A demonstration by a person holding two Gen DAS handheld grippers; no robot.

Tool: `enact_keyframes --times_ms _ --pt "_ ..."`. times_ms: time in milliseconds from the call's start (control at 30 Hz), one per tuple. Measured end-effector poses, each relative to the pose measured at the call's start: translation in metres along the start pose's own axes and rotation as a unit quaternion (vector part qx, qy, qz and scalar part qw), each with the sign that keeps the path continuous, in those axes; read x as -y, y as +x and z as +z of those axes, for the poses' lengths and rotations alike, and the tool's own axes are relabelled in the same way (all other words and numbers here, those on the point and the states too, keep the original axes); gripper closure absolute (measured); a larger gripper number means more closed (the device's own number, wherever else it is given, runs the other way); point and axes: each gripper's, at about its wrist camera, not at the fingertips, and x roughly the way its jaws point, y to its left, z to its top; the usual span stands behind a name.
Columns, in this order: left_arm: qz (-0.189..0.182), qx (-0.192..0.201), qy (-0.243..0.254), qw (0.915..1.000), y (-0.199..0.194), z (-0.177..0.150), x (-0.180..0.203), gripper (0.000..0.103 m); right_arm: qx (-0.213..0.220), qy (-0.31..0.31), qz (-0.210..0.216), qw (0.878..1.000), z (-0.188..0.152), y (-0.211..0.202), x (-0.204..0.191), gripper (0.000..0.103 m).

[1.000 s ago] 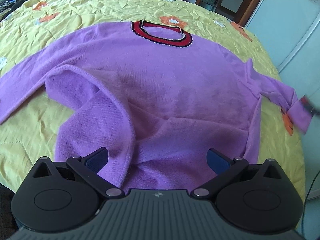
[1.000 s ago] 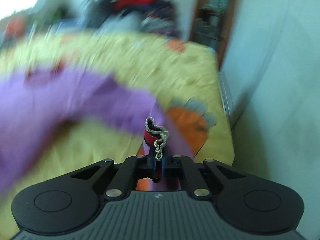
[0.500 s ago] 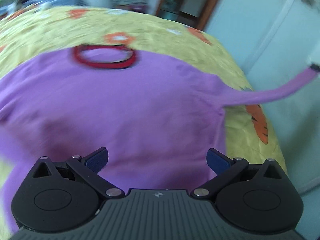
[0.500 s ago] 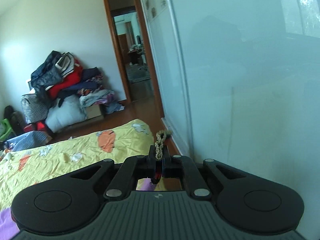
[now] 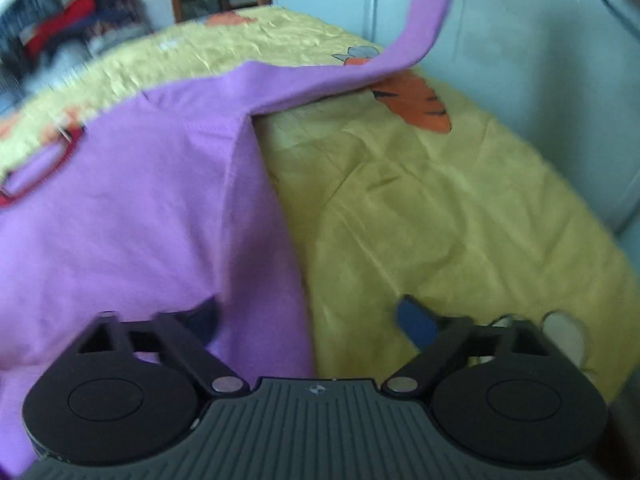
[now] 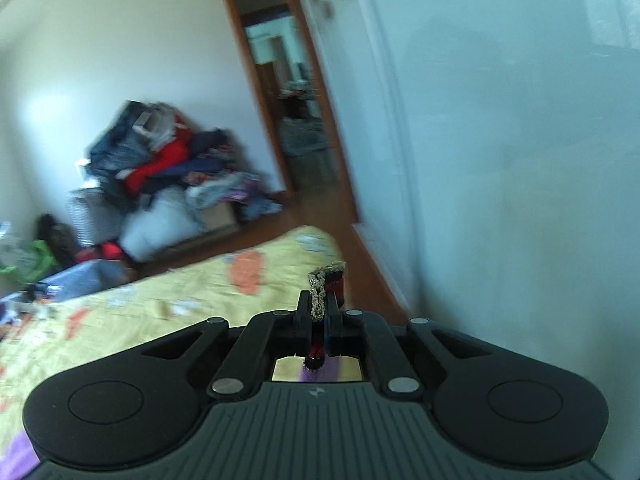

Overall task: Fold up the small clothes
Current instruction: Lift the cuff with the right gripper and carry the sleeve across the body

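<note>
A purple sweater [image 5: 128, 208] with a red collar [image 5: 60, 148] lies flat on the yellow bedspread [image 5: 440, 208]. Its right sleeve [image 5: 416, 28] is lifted high off the bed, rising out of the top of the left wrist view. My left gripper [image 5: 308, 316] is open and empty, low over the sweater's right side edge. My right gripper [image 6: 320, 304] is shut on the sleeve cuff [image 6: 326, 288], red with a beaded trim, and is held high, facing the room.
A white wardrobe wall [image 6: 500, 140] stands close along the bed's right side. A pile of clothes and bags [image 6: 160, 184] sits on the floor by the doorway [image 6: 288, 112]. The bedspread has orange carrot prints [image 5: 412, 100].
My right gripper has lifted the sleeve cuff higher above the bed. My left gripper has moved right to the sweater's side edge, and stays open.
</note>
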Motion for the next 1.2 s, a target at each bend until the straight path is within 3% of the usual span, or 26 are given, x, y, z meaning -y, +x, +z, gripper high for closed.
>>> enact_keyframes --times_ms 33,67,100,167,367,467,533,600,667,733,833,900,933,1000,1067,1100,1133,1167,1200 --pt "0.003 0.001 -0.008 1.0000 -0.003 0.000 0.001 0.034 0.000 -0.008 0.013 1.000 -0.001 0.001 -0.014 0.098" --pt "0.001 -0.001 -0.019 0.9998 -0.005 0.002 0.000 0.060 0.000 -0.016 0.027 1.000 -0.003 0.003 -0.029 0.098" --pt "0.004 -0.005 -0.026 0.9996 -0.006 0.002 0.000 0.076 -0.001 -0.022 0.039 0.999 -0.005 0.006 -0.043 0.098" --pt "0.028 -0.005 -0.024 0.9993 -0.008 0.002 0.003 0.094 -0.004 -0.028 0.071 0.997 -0.007 0.005 -0.065 0.098" --pt "0.017 0.020 -0.038 0.9989 -0.028 -0.003 0.007 0.098 -0.009 -0.057 0.119 0.991 -0.012 -0.002 -0.111 0.098" --pt "-0.015 0.022 -0.039 0.9989 -0.025 0.000 0.017 0.100 -0.012 -0.061 0.123 0.990 -0.011 -0.002 -0.121 0.098" --pt "-0.046 0.000 -0.040 0.9981 -0.011 0.009 0.029 0.101 -0.023 -0.038 0.138 0.989 -0.009 0.006 -0.122 0.098" --pt "-0.012 0.011 -0.001 0.9999 -0.009 0.013 0.047 0.100 -0.042 -0.031 0.153 0.987 -0.013 0.008 -0.129 0.098" --pt "-0.014 0.019 0.010 0.9997 -0.011 0.006 0.051 0.091 -0.050 -0.043 0.158 0.985 -0.021 0.012 -0.148 0.098" --pt "-0.028 0.006 0.014 0.9995 -0.020 0.001 0.046 0.088 -0.058 -0.050 0.182 0.980 -0.030 0.013 -0.169 0.098" --pt "-0.071 0.020 -0.034 0.9967 -0.055 -0.006 0.002 0.063 -0.069 -0.060 0.215 0.972 -0.039 0.018 -0.206 0.098" --pt "-0.018 0.054 -0.061 0.9965 -0.075 -0.009 -0.038 0.026 -0.073 -0.075 0.227 0.968 -0.047 0.024 -0.234 0.098" --pt "0.032 0.068 -0.080 0.9940 -0.082 -0.010 -0.063 0.023 -0.078 -0.078 0.236 0.966 -0.051 0.028 -0.248 0.098" --pt "0.108 0.075 -0.122 0.9839 -0.088 -0.012 -0.117 0.024 -0.089 -0.073 0.252 0.961 -0.059 0.038 -0.270 0.098" --pt "0.167 0.051 -0.170 0.9697 -0.081 -0.019 -0.170 0.025 -0.102 -0.067 0.265 0.956 -0.072 0.049 -0.293 0.098" --pt "0.196 0.030 -0.181 0.9633 -0.072 -0.023 -0.190 0.029 -0.112 -0.062 0.272 0.954 -0.081 0.055 -0.305 0.098" --pt "0.222 -0.016 -0.174 0.9594 -0.058 -0.028 -0.204 0.033 -0.120 -0.058 0.278 0.951 -0.090 0.060 -0.316 0.098" --pt "0.242 -0.063 -0.156 0.9555 -0.046 -0.034 -0.212 0.051 -0.128 -0.054 0.284 0.949 -0.099 0.065 -0.326 0.098" --pt "0.255 -0.091 -0.145 0.9516 -0.038 -0.044 -0.215 0.055 -0.135 -0.048 0.291 0.946 -0.108 0.068 -0.335 0.098"
